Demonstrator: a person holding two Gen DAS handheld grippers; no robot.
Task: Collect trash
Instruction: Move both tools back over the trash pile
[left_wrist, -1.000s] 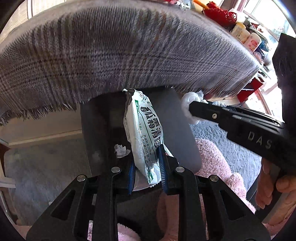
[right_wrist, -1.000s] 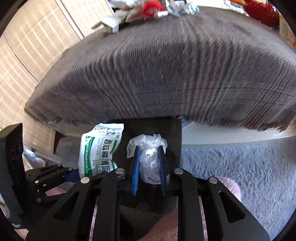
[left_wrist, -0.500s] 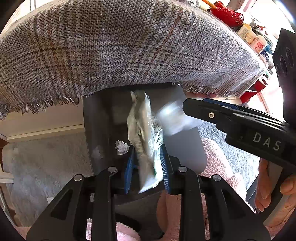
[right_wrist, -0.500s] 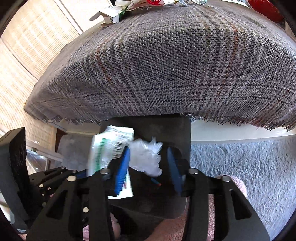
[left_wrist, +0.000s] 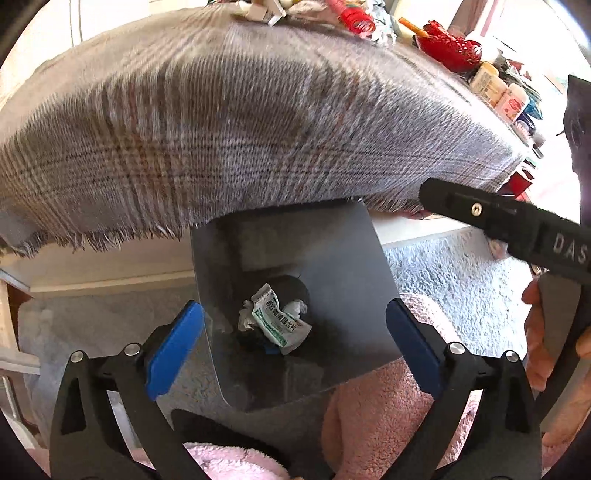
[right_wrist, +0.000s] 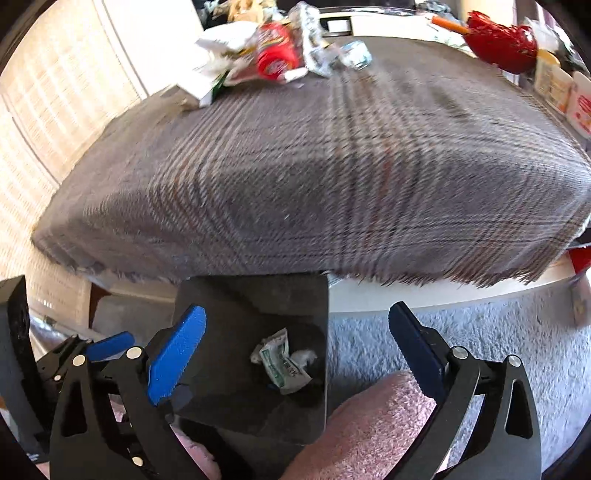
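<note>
A table covered with a grey checked cloth (left_wrist: 229, 122) fills the top of both views, and a fluffy grey rug (right_wrist: 461, 332) lies on the floor under it. At the far end of the cloth sits a pile of trash (right_wrist: 273, 55), with a red basket (right_wrist: 502, 40) off to the side. Down by the table edge stands a dark bin (left_wrist: 332, 258). A green and white packet (left_wrist: 277, 321) lies at the bottom of the bin, with a white crumpled bag (left_wrist: 297, 308) touching it. The left gripper (left_wrist: 293, 339) hangs above the bin. Its jaws have just been opening and now stand wide apart with nothing between them. The right gripper (right_wrist: 295, 350) has just let go too, and its jaws are spread wide and hold nothing.
</note>
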